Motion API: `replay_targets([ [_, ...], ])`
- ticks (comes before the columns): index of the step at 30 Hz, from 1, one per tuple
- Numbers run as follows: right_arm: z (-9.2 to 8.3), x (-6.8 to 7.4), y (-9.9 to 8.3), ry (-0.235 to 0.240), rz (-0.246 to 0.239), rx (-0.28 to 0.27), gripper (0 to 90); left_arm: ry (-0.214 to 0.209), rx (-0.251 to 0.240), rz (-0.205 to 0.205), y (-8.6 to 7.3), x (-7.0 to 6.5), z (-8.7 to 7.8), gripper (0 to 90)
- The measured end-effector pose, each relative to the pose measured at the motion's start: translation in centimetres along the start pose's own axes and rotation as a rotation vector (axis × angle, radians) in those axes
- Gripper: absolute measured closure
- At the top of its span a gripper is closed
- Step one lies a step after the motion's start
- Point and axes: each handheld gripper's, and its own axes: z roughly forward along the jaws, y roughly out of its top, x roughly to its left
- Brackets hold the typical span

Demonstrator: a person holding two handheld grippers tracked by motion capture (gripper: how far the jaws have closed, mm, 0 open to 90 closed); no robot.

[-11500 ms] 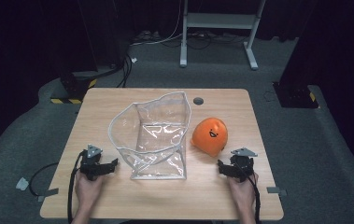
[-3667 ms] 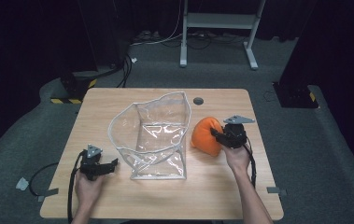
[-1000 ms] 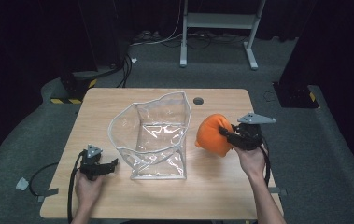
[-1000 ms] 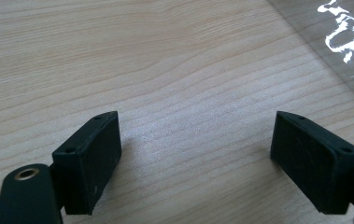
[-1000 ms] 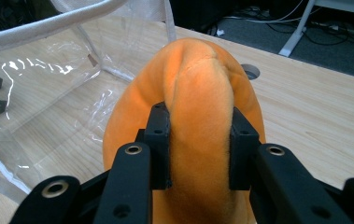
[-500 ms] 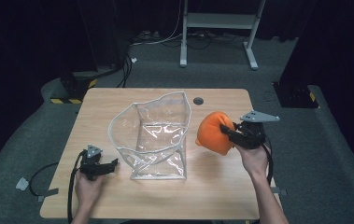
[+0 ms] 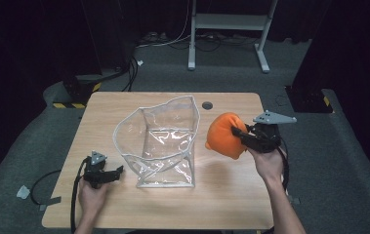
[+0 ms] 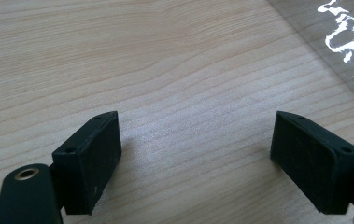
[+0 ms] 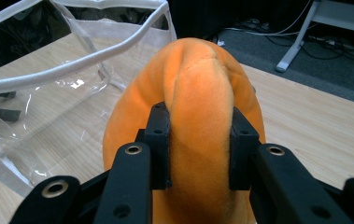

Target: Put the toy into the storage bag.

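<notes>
An orange plush toy [image 7: 225,135] hangs above the table's right half, pinched by my right gripper [image 7: 243,138]. In the right gripper view the two black jaws squeeze a fold of the orange plush [image 9: 198,116] between them, with my right gripper [image 9: 198,140] shut on it. A clear plastic bag [image 7: 160,141] with a white rim stands open in the middle of the table, just left of the toy; its rim [image 9: 72,65] lies ahead and left. My left gripper [image 7: 116,171] rests on the wood by the bag's lower left corner. Its jaws stand wide apart over bare wood, my left gripper [image 8: 198,158] open.
The wooden table [image 7: 124,209] has a round cable hole [image 7: 207,105] near its far edge. Black cables trail from both grippers off the front. A white desk frame [image 7: 231,22] stands on the grey floor behind. The bag's edge [image 8: 343,42] shows at upper right.
The right gripper has lifted the orange plush off the table and drifted slightly up and right with it. The left gripper has stayed put.
</notes>
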Motion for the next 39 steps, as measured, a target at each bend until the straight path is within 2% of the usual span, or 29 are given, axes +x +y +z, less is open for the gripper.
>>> replay_targets([
  [39,-2.0,0.3,4.0,0.052,-0.017,-0.038,68.1,0.000,-0.001,-0.001,0.0,0.0,0.0,16.5],
])
